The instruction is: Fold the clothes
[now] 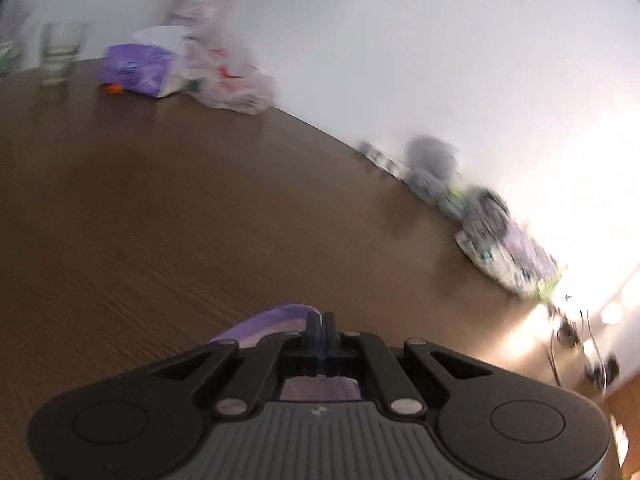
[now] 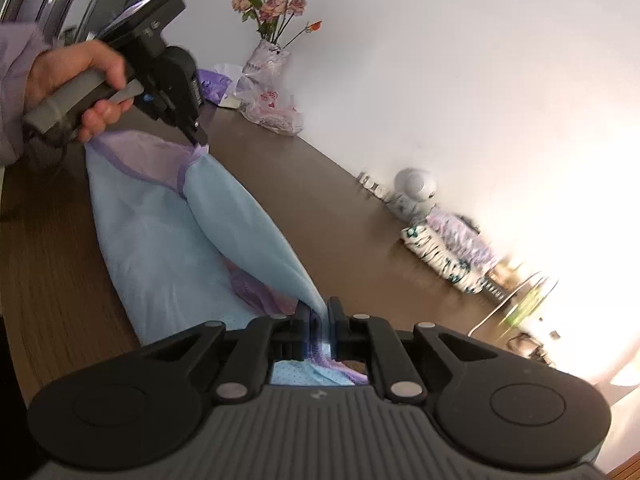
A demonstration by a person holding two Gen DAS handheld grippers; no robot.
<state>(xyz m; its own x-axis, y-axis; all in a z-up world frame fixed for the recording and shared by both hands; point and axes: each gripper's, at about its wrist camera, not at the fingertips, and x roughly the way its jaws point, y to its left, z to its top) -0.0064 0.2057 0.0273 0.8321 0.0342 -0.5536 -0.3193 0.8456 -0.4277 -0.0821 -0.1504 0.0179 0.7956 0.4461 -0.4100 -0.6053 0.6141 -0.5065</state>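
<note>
A light blue garment (image 2: 168, 240) with purple trim hangs stretched between my two grippers above the brown table (image 2: 48, 248). In the right wrist view my right gripper (image 2: 320, 312) is shut on one gathered end of it, blue and purple cloth bunched between the fingers. At the upper left of that view a hand holds my left gripper (image 2: 198, 138), shut on the purple-edged corner of the garment. In the blurred left wrist view the left gripper (image 1: 320, 322) has its fingers together, with purple cloth (image 1: 272, 322) beside and under them.
At the table's far edge by the white wall (image 2: 440, 60) stand a vase of flowers (image 2: 268, 60), plastic bags (image 2: 272, 112) and a purple pack (image 1: 136, 68). A glass (image 1: 60, 56) stands at far left. Folded patterned clothes (image 2: 444, 248) and a white round gadget (image 2: 414, 188) lie along the wall.
</note>
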